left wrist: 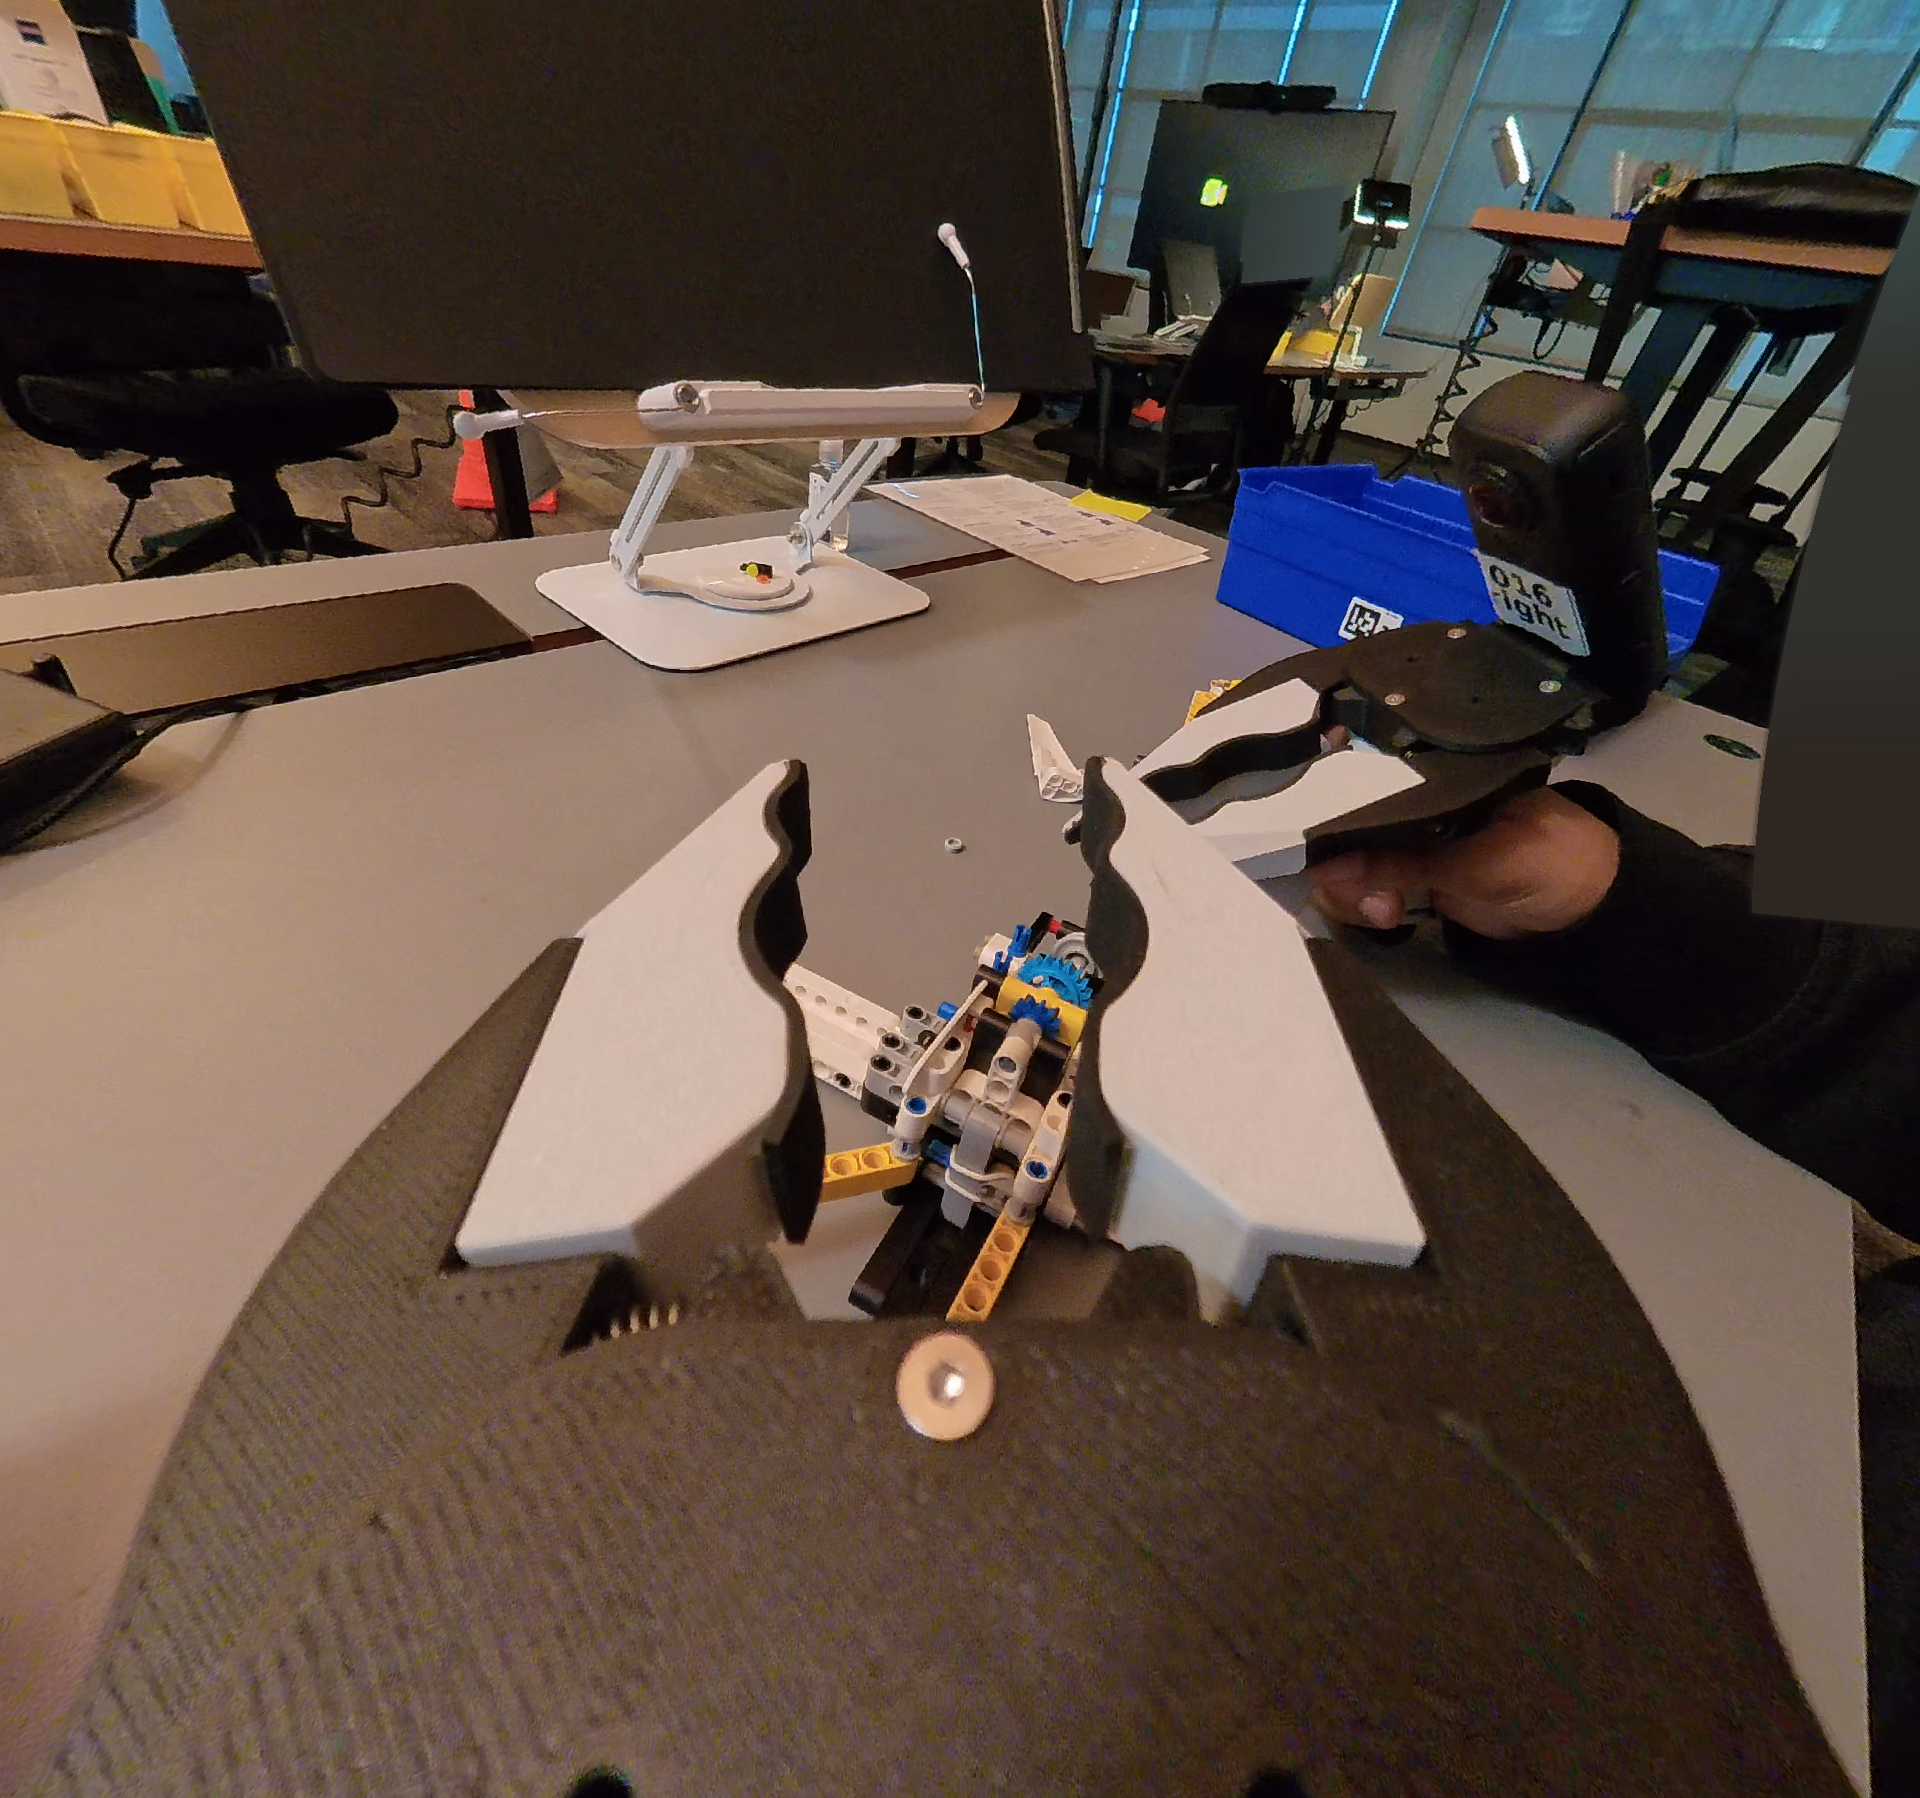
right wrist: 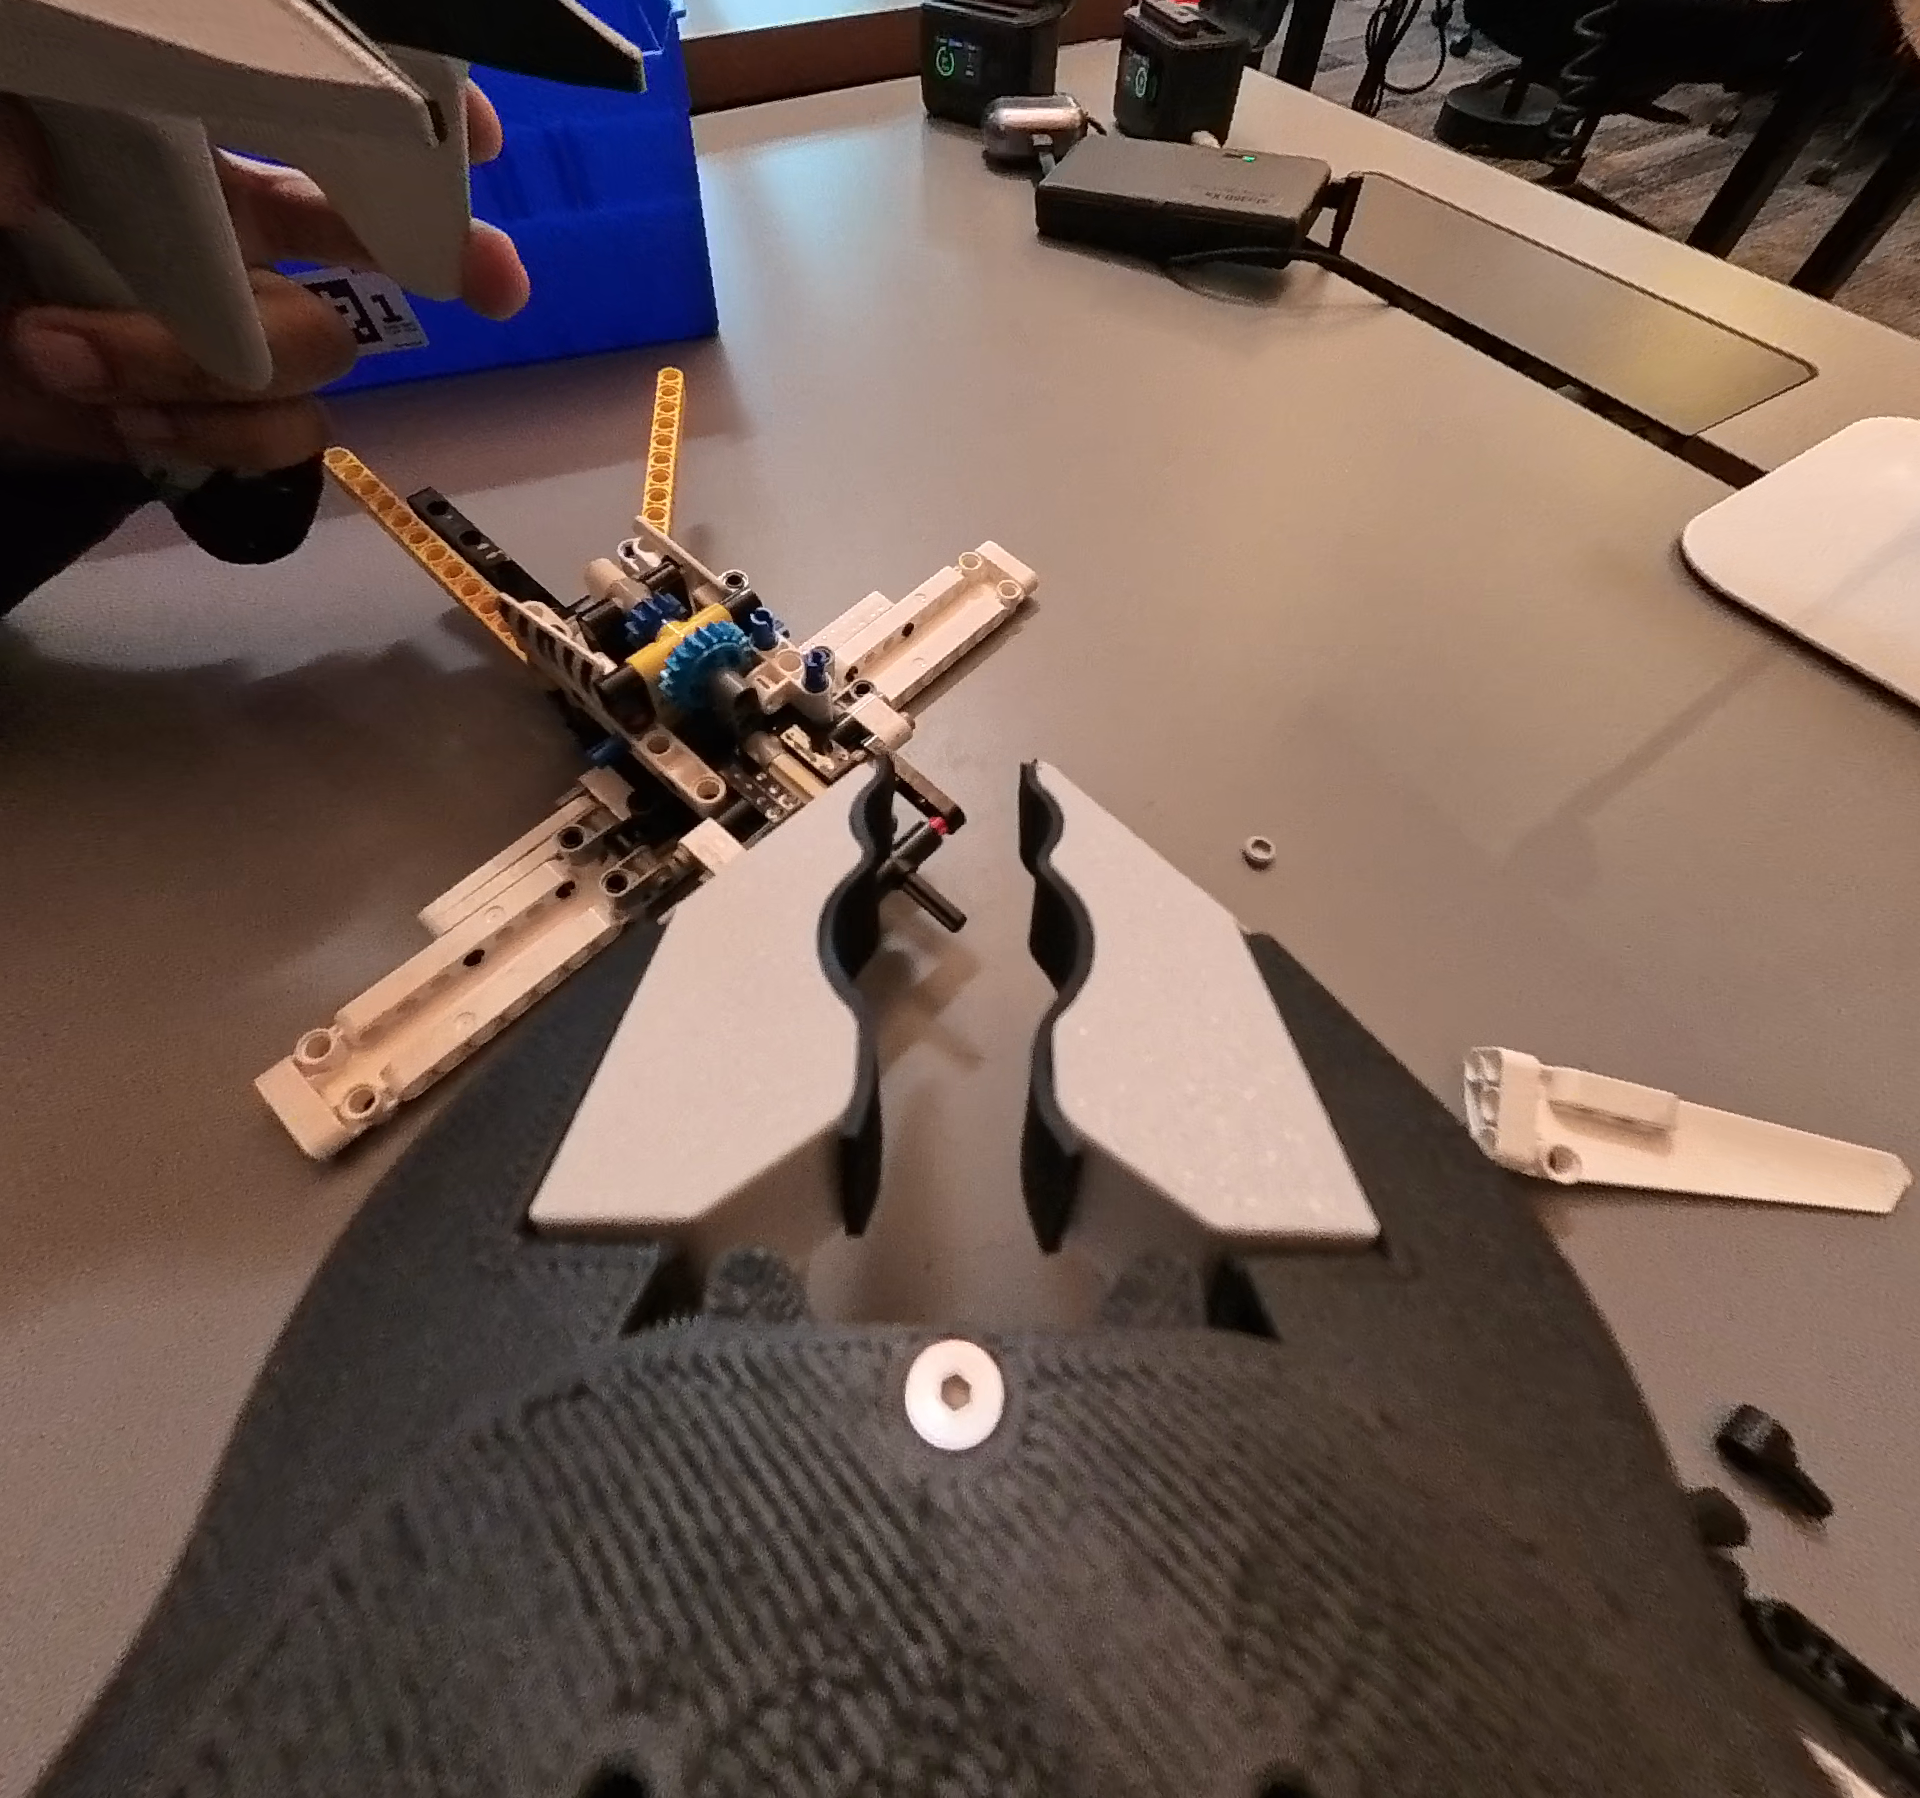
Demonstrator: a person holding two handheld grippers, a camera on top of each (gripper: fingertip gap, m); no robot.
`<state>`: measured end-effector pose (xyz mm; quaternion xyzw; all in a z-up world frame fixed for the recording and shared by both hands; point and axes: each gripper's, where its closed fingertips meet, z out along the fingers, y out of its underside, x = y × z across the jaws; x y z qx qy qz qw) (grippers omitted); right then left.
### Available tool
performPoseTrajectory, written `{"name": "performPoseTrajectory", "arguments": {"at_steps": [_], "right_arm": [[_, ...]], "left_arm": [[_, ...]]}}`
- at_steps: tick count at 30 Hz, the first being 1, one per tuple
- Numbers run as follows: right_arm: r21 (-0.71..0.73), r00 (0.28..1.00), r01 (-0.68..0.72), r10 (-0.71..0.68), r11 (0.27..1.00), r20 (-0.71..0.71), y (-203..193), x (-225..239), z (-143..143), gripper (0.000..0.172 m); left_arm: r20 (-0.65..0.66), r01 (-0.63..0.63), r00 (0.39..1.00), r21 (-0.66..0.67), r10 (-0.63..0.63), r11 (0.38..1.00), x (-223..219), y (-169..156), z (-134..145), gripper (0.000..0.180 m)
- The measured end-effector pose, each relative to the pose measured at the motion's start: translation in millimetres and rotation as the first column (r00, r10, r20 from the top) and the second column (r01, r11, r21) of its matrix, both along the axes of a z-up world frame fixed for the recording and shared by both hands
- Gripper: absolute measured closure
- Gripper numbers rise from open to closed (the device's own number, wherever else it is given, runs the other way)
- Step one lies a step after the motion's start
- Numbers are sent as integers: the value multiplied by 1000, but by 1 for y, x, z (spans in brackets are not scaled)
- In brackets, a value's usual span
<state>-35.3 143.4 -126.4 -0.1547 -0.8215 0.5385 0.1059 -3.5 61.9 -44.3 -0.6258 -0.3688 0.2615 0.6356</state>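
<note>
**Two grippers working around a brick model**

Two grippers are hovering over a grey table [right wrist: 1247, 522], both at the model [right wrist: 665, 699], which is lying flat near the table's middle. The model is showing long white beams crossed by yellow and black beams, with a blue gear [right wrist: 698, 673] on a yellow hub at its centre and a black crank [right wrist: 920, 839] sticking out of one end.

The left gripper [left wrist: 945, 813] is standing with its fingers wide apart, straddling the model; its right pad is lying against the gear end, while the left pad is standing clear, so nothing is being clamped. The right gripper [right wrist: 951, 813] is sitting partly open at the crank, whose pin is lying against the left pad; the right pad is not touching it.

Beyond the model, a small grey ring [right wrist: 1259, 850] and a loose white panel [right wrist: 1662, 1140] are lying apart from it. A blue bin [right wrist: 613, 159] is standing behind the model. The left gripper's fingers are hiding much of the model's beams in its own view.
</note>
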Motion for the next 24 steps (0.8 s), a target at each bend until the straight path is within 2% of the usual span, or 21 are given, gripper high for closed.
{"name": "performPoseTrajectory", "arguments": {"at_steps": [5,7,9,10,13,15,19,22,24], "right_arm": [[5,1000,0,0,1000,1,0,0,-1,148],[10,1000,-2,2,1000,13,0,1,-3,148],[13,998,-19,18,1000,52,-2,4,-6,142],[10,996,-35,34,999,83,-3,7,-8,136],[25,986,-67,63,997,156,-6,13,-14,118],[56,982,-79,68,995,175,-6,17,-19,108],[74,974,-117,100,990,202,-10,28,-21,105],[72,960,-168,146,983,238,-13,40,-21,101],[68,949,-210,186,975,254,-14,49,-20,109]], "left_arm": [[5,7,1000,-11,-7,1000,1,1,-2,130],[56,68,996,-22,-67,997,6,9,-8,129],[193,209,961,-35,-199,977,19,25,-24,102],[249,239,944,-66,-215,969,21,27,-34,92],[264,196,956,-235,-132,952,17,21,-55,85],[292,203,949,-289,-116,936,18,23,-65,84],[362,180,931,-355,-42,917,16,16,-82,96],[410,160,910,-476,57,865,19,-3,-94,104],[417,165,905,-528,85,833,23,-12,-96,108]]}}
